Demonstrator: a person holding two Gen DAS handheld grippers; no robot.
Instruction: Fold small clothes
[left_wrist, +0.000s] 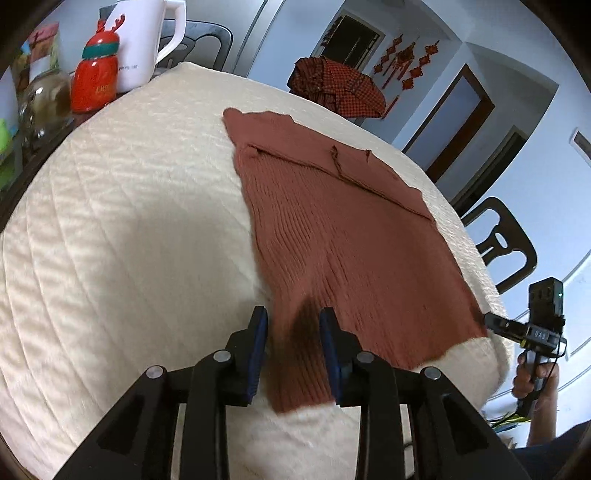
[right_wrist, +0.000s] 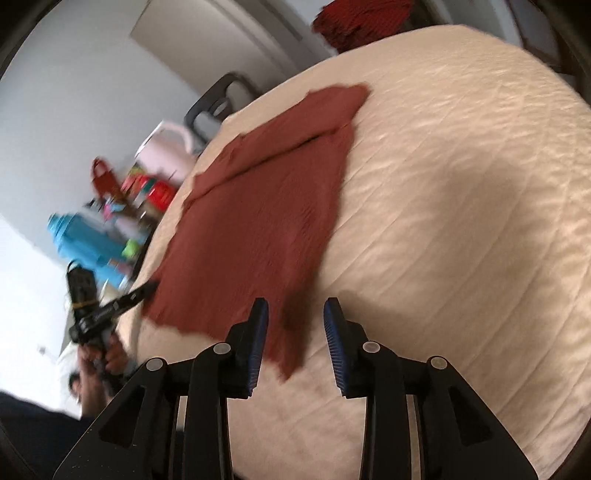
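A rust-brown ribbed knit garment (left_wrist: 332, 229) lies flat on the cream quilted table cover (left_wrist: 129, 221). In the left wrist view my left gripper (left_wrist: 293, 325) is open over the garment's near hem corner; the cloth lies between the blue pads and neither pad presses on it. In the right wrist view my right gripper (right_wrist: 295, 317) is also open, with the garment's (right_wrist: 258, 221) other near corner lying loose between its fingers, closer to the left pad. Each gripper shows in the other's view: the right one (left_wrist: 489, 321) and the left one (right_wrist: 147, 290) both sit at the garment's edge.
A white jug (left_wrist: 147, 40), a red reindeer bottle (left_wrist: 96, 74) and a glass jar (left_wrist: 44, 99) stand past the table's far left edge. A red checked cloth pile (left_wrist: 336, 88) lies at the far side. A black chair (left_wrist: 506, 243) stands on the right. A blue flask (right_wrist: 85, 240) stands beside the table.
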